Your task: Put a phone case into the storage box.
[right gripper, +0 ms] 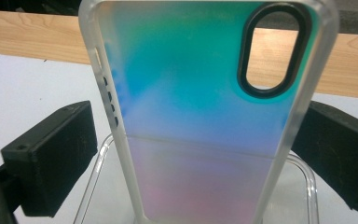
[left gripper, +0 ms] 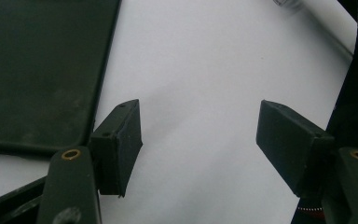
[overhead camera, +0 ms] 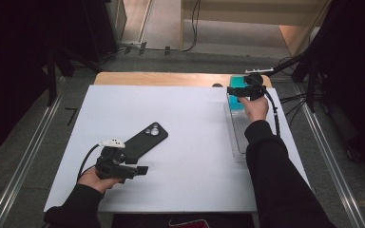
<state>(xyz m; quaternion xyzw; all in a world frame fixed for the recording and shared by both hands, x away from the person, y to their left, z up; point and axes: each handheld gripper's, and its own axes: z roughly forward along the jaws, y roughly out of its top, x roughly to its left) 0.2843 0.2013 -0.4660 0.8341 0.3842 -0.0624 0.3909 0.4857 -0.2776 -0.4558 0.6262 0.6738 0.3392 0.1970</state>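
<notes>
Between right gripper (right gripper: 200, 154) jaws: phone case (right gripper: 200, 116) upright, camera cutout topmost.

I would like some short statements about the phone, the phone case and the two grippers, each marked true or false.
1. The black phone lies flat on the white table. True.
2. The left gripper holds the phone. False: its jaws stand open over bare table, with the phone beside them.
3. The phone case stands between the jaws of the right gripper. True.
4. The phone case is plain black. False: it is translucent, with teal, blue and pink tints.
5. The case stands in a clear tray. True.
</notes>
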